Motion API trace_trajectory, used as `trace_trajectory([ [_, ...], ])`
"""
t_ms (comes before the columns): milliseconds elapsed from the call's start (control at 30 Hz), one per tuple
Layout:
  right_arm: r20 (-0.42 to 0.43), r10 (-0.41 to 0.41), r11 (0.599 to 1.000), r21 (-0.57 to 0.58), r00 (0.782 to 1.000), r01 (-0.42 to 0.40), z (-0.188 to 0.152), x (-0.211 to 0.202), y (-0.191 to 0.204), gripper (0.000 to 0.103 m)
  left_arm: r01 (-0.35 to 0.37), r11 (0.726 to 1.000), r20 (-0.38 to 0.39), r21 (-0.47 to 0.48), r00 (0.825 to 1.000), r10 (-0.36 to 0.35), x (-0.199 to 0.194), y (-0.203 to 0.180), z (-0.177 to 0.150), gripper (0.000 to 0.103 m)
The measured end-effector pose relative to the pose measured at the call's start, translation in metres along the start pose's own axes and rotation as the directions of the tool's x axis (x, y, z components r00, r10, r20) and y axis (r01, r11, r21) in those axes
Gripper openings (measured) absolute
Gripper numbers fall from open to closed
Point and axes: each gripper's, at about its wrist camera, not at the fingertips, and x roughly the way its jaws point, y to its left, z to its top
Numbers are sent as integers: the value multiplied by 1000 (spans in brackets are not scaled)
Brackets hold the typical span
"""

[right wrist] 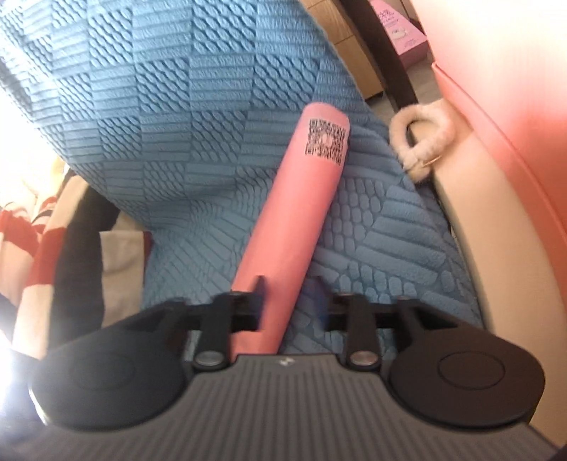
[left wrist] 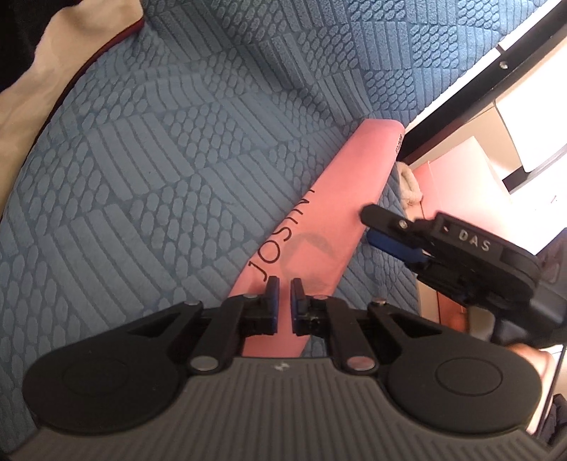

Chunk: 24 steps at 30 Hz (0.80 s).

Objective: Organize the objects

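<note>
A long pink box, printed with dark letters, lies slantwise on a blue textured cushion. My left gripper hovers over the box's near end. Its blue pads are almost together and nothing is between them. My right gripper comes in from the right beside the box's edge, jaws apart. In the right wrist view the pink box shows a square code label at its far end. Its near end runs between the spread fingers of the right gripper, with a gap at the blurred right finger.
A fluffy cream loop lies off the cushion's right edge against a cream and pink padded surface. A pink carton stands at the back. Red, white and dark fabric lies on the left. A dark frame borders the cushion.
</note>
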Motion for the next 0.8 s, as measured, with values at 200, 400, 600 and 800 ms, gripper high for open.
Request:
trace_trajectory([
  [200,13,102,990,93,995,-103,4,14,-18,42,2,1000,-2,31,1000,-2,1,-1,0,10],
  [400,3,220,956,196,975,-217,13,26,-35,45,38,999,-11,-2,999,-38,2,6,2,9],
  [600,33,412,889,206,910,-410,13,28,-33,45,51,999,-12,-7,999,-51,2,8,1,9],
  [800,9,319,939,130,948,-317,15,35,-21,31,55,998,-11,-4,998,-55,2,9,1,9],
])
